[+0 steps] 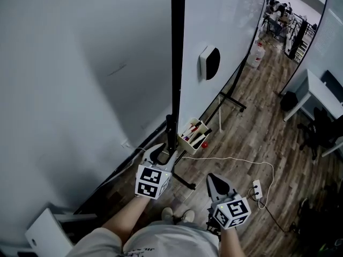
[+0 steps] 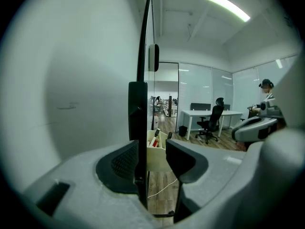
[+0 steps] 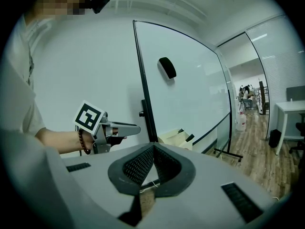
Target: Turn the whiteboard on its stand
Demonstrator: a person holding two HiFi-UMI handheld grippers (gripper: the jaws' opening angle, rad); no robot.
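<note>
Straddling the near edge of the tall white whiteboard with its thin black frame, the left gripper has its jaws set narrowly apart. In the left gripper view that black edge runs bolt upright between the jaws. It sits hard against the left pad, with a clear slot of daylight before the right one, so there's no clamp on it. The board's long side stretches straight ahead from those jaws, seen almost edge-on, with its writing face turned to their right.

Above the jaws, a black oval eraser clings to that face. Just beyond the jaws, a beige open-topped marker box hangs low on the board, with pens poking out. Further ahead, the black stand foot reaches across the wooden floor.

Over to the right gripper: it hangs apart from the board, off to the right of the left jaws. In its own view the jaws are pressed together with nothing in them. The whiteboard rises ahead of those jaws, and the left gripper is up to their left.
</note>
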